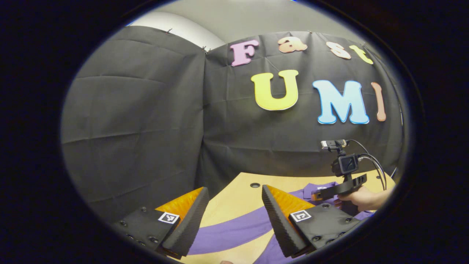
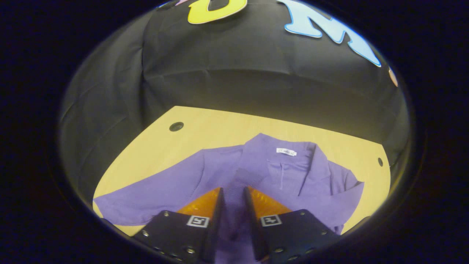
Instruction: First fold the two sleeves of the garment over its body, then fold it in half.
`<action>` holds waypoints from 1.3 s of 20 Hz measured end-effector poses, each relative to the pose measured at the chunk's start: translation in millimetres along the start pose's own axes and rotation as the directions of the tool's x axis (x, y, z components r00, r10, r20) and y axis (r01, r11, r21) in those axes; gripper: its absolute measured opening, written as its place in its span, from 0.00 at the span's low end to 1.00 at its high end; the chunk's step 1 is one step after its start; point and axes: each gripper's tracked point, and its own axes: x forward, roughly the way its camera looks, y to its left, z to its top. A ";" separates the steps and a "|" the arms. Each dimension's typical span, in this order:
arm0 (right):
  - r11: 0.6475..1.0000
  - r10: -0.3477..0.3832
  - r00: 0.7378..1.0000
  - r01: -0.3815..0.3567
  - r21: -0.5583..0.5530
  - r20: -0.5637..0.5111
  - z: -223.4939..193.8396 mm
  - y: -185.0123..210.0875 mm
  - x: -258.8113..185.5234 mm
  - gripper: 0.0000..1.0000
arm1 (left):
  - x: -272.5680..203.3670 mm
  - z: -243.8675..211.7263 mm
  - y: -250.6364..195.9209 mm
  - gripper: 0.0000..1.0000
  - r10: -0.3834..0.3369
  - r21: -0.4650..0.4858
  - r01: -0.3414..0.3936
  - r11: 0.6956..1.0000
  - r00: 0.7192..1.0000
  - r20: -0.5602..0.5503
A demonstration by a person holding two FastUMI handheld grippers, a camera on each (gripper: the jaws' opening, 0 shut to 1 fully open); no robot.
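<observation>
one purple garment [image 2: 278, 172] lies flat on the desk [image 2: 205, 124], collar toward the wall, one sleeve [image 2: 161, 190] stretched sideways. left hand-held gripper [image 1: 234, 212] hangs above that sleeve, fingers wide apart. right hand-held gripper [image 2: 233, 209] is over the body, fingers narrowly parted, gripping nothing. two desk holes.

I am working in a recording booth, not a home: creased black cloth [image 1: 146, 121] pinned up as walls on two sides, a plain grey room wall [image 1: 256, 14] above it, and a pale wooden desk [image 2: 220, 124] with cable holes [image 2: 176, 126].
</observation>
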 end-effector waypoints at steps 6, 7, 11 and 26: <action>1.000 -0.019 0.994 0.021 -0.019 0.107 29.6 -3.5 -33.0 0.79 | -4.6 -6.7 4.4 0.94 0.022 -0.017 -0.022 1.000 1.000 0.000; 0.999 -0.020 0.991 0.023 -0.023 0.131 36.3 -5.0 -42.2 0.79 | -3.5 -12.6 9.2 0.94 0.035 -0.021 -0.036 0.999 0.999 -0.009; 0.999 -0.026 0.972 0.037 -0.040 0.234 62.4 -12.6 -84.3 0.79 | 1.8 -52.3 38.2 0.94 0.095 -0.063 -0.102 0.993 0.990 -0.104; 0.992 -0.082 0.892 0.114 -0.045 0.445 101.8 -55.8 -206.1 0.79 | 14.6 -217.4 158.1 0.94 0.368 -0.151 -0.487 0.860 0.798 -0.477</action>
